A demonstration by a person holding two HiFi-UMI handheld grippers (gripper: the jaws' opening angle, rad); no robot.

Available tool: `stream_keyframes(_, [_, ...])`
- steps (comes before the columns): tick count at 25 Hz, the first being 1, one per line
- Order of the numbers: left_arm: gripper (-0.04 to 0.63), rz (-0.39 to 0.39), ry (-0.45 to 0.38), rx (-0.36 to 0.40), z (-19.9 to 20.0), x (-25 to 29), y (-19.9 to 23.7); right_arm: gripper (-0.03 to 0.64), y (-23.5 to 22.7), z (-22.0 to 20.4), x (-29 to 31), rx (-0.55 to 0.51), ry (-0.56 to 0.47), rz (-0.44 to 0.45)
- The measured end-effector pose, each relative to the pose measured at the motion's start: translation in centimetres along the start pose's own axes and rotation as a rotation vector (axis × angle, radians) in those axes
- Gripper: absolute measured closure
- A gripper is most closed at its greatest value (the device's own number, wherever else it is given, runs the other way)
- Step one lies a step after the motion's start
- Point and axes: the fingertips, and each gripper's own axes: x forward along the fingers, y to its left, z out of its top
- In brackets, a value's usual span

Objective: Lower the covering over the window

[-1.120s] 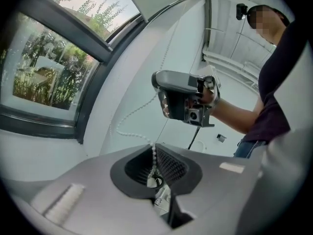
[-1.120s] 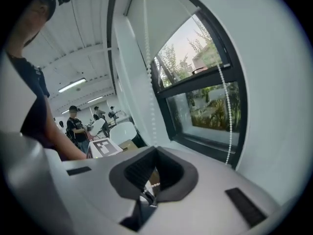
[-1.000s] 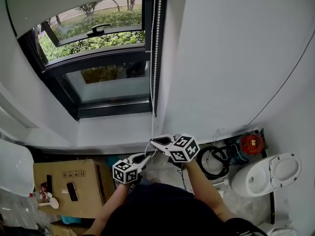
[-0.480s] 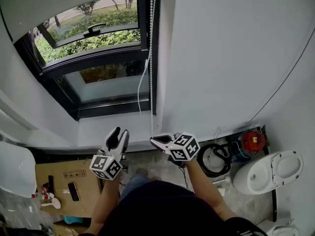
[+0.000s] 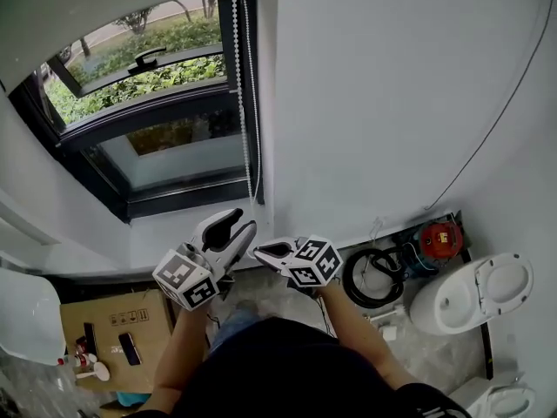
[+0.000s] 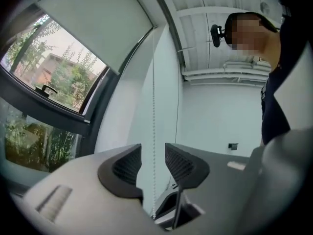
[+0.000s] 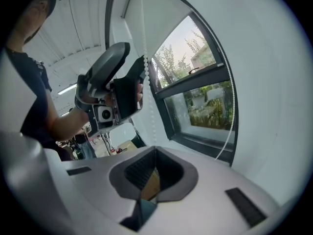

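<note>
Jaws of the right gripper (image 5: 260,251) are pressing together, and one strand of the bead chain (image 6: 153,82) is running down into their tips, so they are clenching on that chain. This gripper is pointing slightly downward, just in front of the person's torso. Just beside it, at the head view's left, the left gripper (image 5: 234,227) is sitting a little higher and pointing toward the wall. Its jaws have just been opening and are standing apart, released. The chain is hanging straight between the two pads (image 6: 128,166) without touching either.

Beneath both grippers, on the floor, a cardboard box (image 5: 113,316) is lying at the left. A black coiled hose (image 5: 370,277) and a white toilet (image 5: 470,294) are lying at the right.

Farther out, the chain is climbing along the dark right-hand frame of the window (image 5: 165,151), next to the white wall (image 5: 392,103). The window's upper sash is standing tilted open, with greenery showing through it.

Farthest away, the covering, a pale roller blind (image 6: 98,28), is sitting at the top of the window opening. It is covering the upper part only. Its lower edge is lying above the sash handle, and the glass below is showing uncovered.
</note>
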Motion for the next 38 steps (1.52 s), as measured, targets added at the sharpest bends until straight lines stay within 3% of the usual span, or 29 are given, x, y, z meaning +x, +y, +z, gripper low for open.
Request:
stream_keyframes(9, [0.453,-0.076,0.045,0.025,1.1,3.2,-0.5,0.604,-0.1,-0.2,-0.8,0.005,-0.006,-0.021])
stream_keyframes(13, [0.566,-0.080,0.055,0.039,1.2,3.5,-0.3,0.604,-0.3,-0.1,-0.8,0.006,-0.007,-0.027])
stream_keyframes(15, [0.575,-0.075,0.057,0.037,1.2,3.6,-0.3,0.604,-0.4,-0.2,-0.8,0.007,-0.008,-0.028])
stream_keyframes(21, [0.580,-0.100,0.131,0.002,-0.7,3.2,-0.7,0.604,-0.7,-1.6,0.0,-0.046,0.093,-0.047])
stream_keyframes(29, [0.580,-0.102,0.169,-0.109,-3.5,1.5,0.3,0.604,-1.0,-4.1,1.4,-0.011,0.152,-0.036])
stream_keyframes(33, [0.580,-0.104,0.207,-0.113,-5.2,1.3,0.3,0.604,-1.3,-5.6,2.0,-0.009,0.215,-0.036])
stream_keyframes(38, [0.581,-0.116,0.187,-0.192,-7.2,1.3,-0.3,0.604,-0.6,-7.4,2.5,-0.045,0.309,-0.037])
